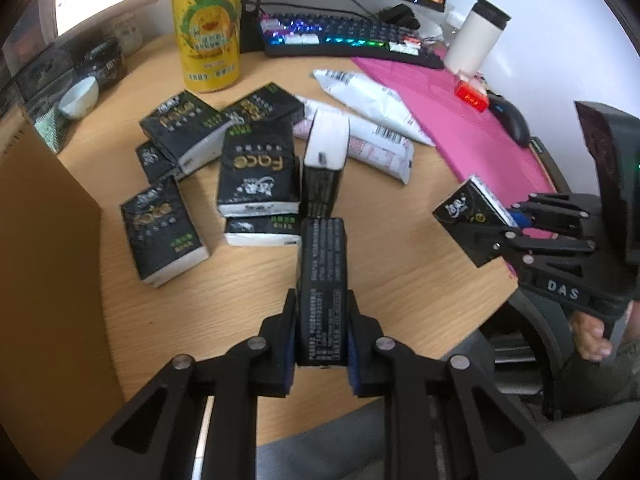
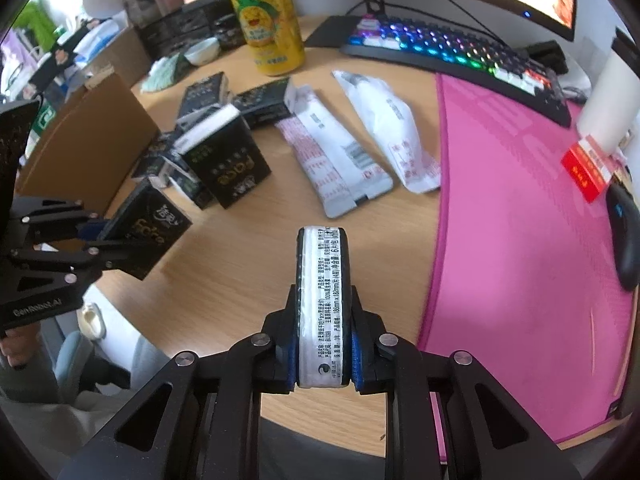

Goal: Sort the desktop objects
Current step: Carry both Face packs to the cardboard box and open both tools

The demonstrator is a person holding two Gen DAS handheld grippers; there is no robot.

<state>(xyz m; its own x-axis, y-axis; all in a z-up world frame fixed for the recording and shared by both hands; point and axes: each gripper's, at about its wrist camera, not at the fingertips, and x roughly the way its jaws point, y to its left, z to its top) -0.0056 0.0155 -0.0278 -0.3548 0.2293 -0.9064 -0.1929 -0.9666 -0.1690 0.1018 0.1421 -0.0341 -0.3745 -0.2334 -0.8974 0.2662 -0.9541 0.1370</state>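
With each tool clenched on a tissue pack, the left tool (image 1: pixel 321 320) and right tool (image 2: pixel 323 332) lifted above the worktop (image 1: pixel 248 280), we judge sorting barely begun: a jumbled pile of tissue packs (image 1: pixel 256 168) and two white sachets (image 2: pixel 352 148) lie unsorted.
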